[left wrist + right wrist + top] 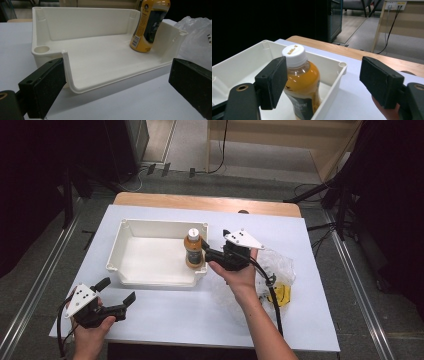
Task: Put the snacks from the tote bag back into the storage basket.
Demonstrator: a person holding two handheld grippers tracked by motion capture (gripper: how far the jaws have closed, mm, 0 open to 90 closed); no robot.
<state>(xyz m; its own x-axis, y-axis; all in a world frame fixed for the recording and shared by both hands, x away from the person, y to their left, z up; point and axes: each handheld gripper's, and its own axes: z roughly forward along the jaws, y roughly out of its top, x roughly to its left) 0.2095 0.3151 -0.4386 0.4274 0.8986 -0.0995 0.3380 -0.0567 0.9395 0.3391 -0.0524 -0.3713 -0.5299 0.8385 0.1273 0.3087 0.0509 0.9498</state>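
Note:
A bottle of orange drink with a white cap stands upright in the right near corner of a white plastic tray. My right gripper hovers just right of the bottle, open and pointing at it. In the right gripper view the bottle stands beyond my left jaw, inside the tray's corner, and nothing lies between the pads of my right gripper. My left gripper rests open near the table's front left edge. The left gripper view has that gripper facing the tray's low front wall and the bottle.
A crumpled clear plastic bag with something yellow inside lies right of the tray, under my right forearm; its edge appears in the left gripper view. The white tabletop has a wooden strip along the far side.

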